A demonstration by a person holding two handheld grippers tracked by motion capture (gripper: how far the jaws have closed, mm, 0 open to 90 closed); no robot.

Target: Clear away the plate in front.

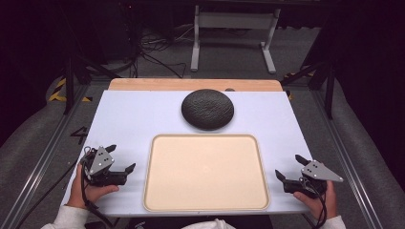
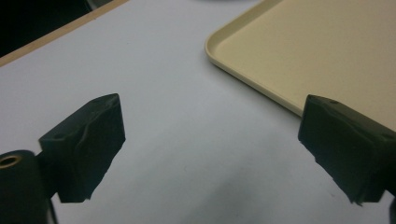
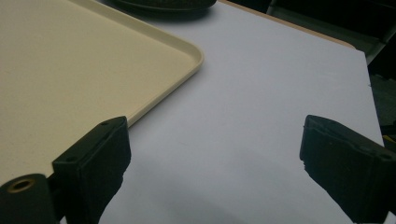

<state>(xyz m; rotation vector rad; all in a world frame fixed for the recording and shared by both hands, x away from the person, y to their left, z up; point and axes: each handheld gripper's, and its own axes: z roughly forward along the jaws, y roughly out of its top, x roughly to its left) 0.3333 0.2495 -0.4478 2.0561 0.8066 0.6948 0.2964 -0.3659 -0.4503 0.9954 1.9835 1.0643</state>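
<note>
From the high view, a beige tray (image 1: pixel 206 172) lies flat at the near middle of the white table (image 1: pixel 129 119), its long side running left to right. At twelve o'clock from the tray, just beyond its far rim and apart from it, sits a dark, rough-skinned round dome (image 1: pixel 207 109). The left gripper (image 1: pixel 120 159) rests at nine o'clock from the tray, near its left rim but not touching, held from below by the person's left hand (image 1: pixel 90 191); its jaws stand wide apart with nothing between them. The right gripper (image 1: pixel 289 168) sits at three o'clock from the tray, near the right rim, held by the right hand (image 1: pixel 313 198), and its jaws also gape with nothing in them. Both grippers carry a grey three-cornered plate on top.

In the left gripper view, the two black jaws rise from the lower corners, spread wide over bare white table, gripping nothing. The tray's rounded corner (image 2: pixel 219 51) lies at about one o'clock from the gap, and the right-hand jaw overlaps the tray's edge in the frame.

In the right gripper view, the jaws again stand far apart and empty over the white surface. The tray (image 3: pixel 194 58) spreads toward ten o'clock, and the dark dome's edge (image 3: pixel 163 5) shows at twelve o'clock, beyond the tray's corner
</note>
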